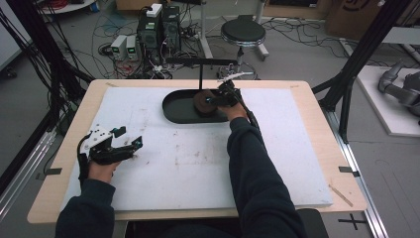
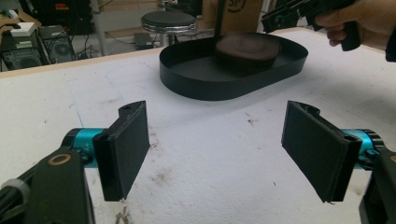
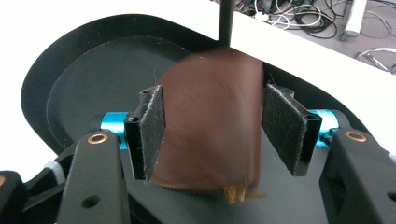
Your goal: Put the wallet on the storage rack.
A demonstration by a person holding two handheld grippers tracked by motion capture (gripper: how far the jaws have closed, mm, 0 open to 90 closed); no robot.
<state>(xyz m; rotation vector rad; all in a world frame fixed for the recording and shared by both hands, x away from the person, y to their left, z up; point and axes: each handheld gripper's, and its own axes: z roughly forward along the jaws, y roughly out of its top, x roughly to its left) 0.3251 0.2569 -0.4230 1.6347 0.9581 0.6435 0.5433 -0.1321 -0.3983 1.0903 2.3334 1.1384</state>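
Observation:
A brown round object (image 1: 201,101) lies in the black oval tray (image 1: 171,106) at the far middle of the table. My right gripper (image 1: 218,99) reaches into the tray from the right. In the right gripper view the brown object (image 3: 210,121) is blurred and sits between the jaws of that gripper (image 3: 215,116); the left pad is right against it, the right pad (image 3: 285,130) stands apart with a gap. My left gripper (image 1: 129,136) rests on the white mat at the left, open and with nothing between its jaws (image 2: 217,140). From there the tray (image 2: 224,84) and the brown object (image 2: 247,46) lie ahead.
A thin black post (image 1: 200,74) with a crossbar rises from the tray's far side. A white mat (image 1: 198,158) covers most of the wooden table. Beyond the far edge stand a black stool (image 1: 242,32), computer boxes (image 1: 158,27) and loose cables on the floor.

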